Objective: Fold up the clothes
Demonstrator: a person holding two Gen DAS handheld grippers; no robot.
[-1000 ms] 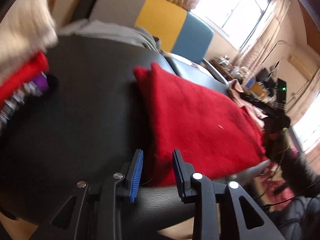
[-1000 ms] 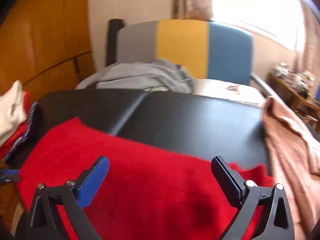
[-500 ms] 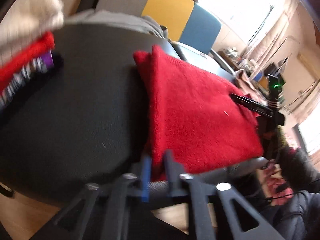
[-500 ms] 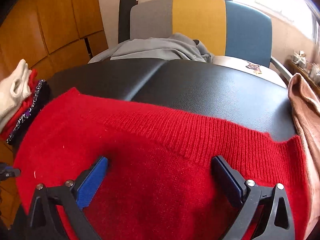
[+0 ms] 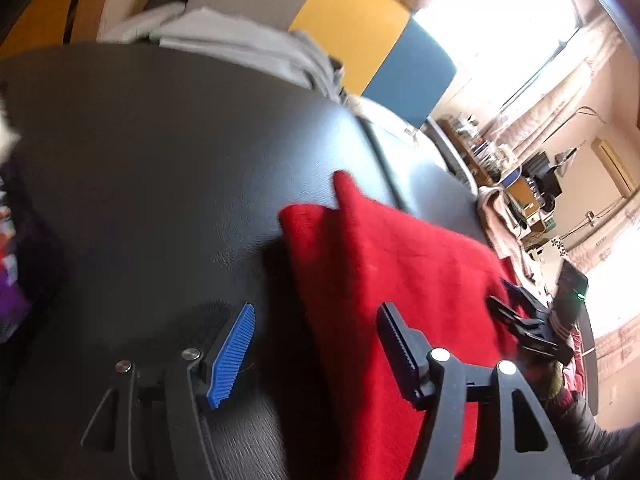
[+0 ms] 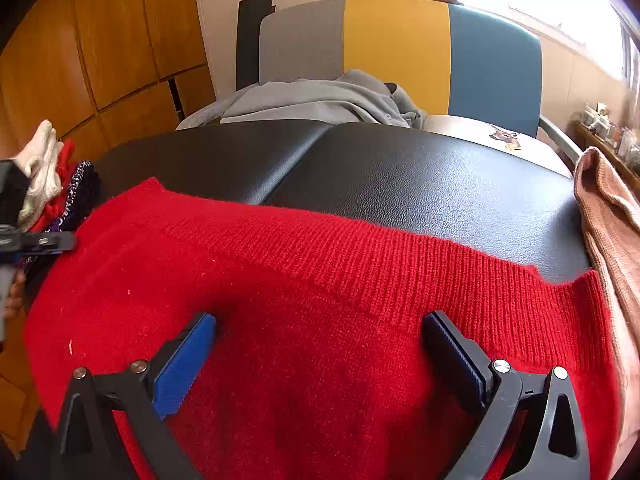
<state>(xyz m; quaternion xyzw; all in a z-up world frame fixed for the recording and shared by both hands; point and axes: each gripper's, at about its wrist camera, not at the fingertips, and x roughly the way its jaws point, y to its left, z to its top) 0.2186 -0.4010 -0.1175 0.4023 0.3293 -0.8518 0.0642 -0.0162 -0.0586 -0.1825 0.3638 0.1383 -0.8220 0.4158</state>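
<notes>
Right wrist view looks down on a red sweater (image 6: 320, 320) spread flat over the near part of a black padded counter (image 6: 400, 176). It is a fine, slightly fuzzy knit, with a ribbed band along its far edge that ends in a small step at the right corner. The right gripper (image 6: 320, 356) rests low over the cloth with its fingers (image 6: 184, 364) spread wide, both blue pads down near the knit and nothing pinched between them.

Left wrist view shows the same sweater from its left side, where a folded corner stands up in a small peak (the edge there looks doubled). The left gripper (image 5: 316, 344) is also released, one finger over bare counter, the other over the red knit, the sweater's side edge running between them.

A pink garment (image 6: 612, 224) lies just beside the sweater at the counter's right end; a pile of clothes (image 6: 48, 184) sits at the left end. Grey clothing (image 6: 320, 100) lies on a grey, yellow and blue chair (image 6: 396, 48) behind.
</notes>
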